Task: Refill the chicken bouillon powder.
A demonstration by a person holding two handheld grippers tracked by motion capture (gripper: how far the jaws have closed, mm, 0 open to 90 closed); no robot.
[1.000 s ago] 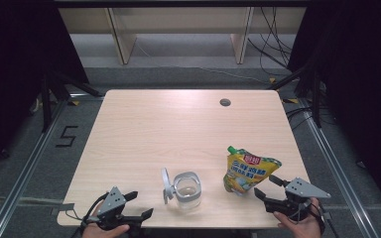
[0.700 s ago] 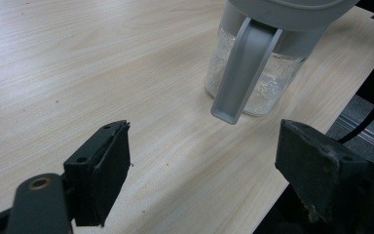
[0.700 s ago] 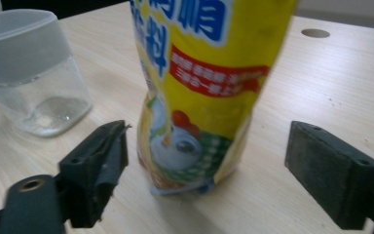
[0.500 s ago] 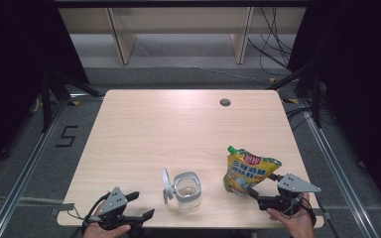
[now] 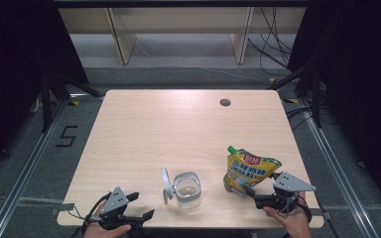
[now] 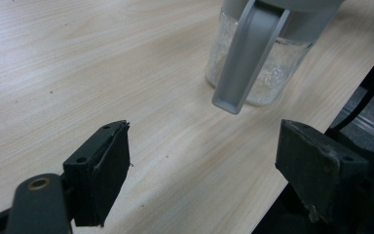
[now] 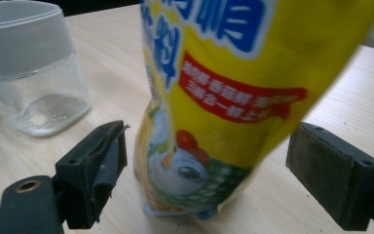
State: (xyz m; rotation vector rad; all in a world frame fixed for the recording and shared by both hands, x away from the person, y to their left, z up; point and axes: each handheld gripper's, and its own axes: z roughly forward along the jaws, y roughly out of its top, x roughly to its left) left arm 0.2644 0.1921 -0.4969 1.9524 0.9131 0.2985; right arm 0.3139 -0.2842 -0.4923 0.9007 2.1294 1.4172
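Observation:
A yellow stand-up pouch (image 5: 248, 170) with a chicken picture stands upright near the table's front right. My right gripper (image 5: 253, 192) sits just behind it. In the right gripper view the pouch (image 7: 233, 97) stands between the two pads without either one pressing on it. Those jaws have just been opening and my right gripper (image 7: 207, 180) is open. A clear jar (image 5: 187, 189) with a grey flip lid (image 5: 165, 184) hanging open stands at front centre. My left gripper (image 5: 141, 206) rests at the front left edge, open and empty, aimed at the jar (image 6: 268, 73).
The wooden table (image 5: 178, 129) has a round cable hole (image 5: 224, 102) at the back right. Its front edge runs right under both grippers. Pale shelving (image 5: 178, 29) stands beyond the far edge, and metal rails run along both sides on the floor.
The right gripper's jaws have spread apart from the pouch, which stays standing in place. The left gripper and the jar have not moved.

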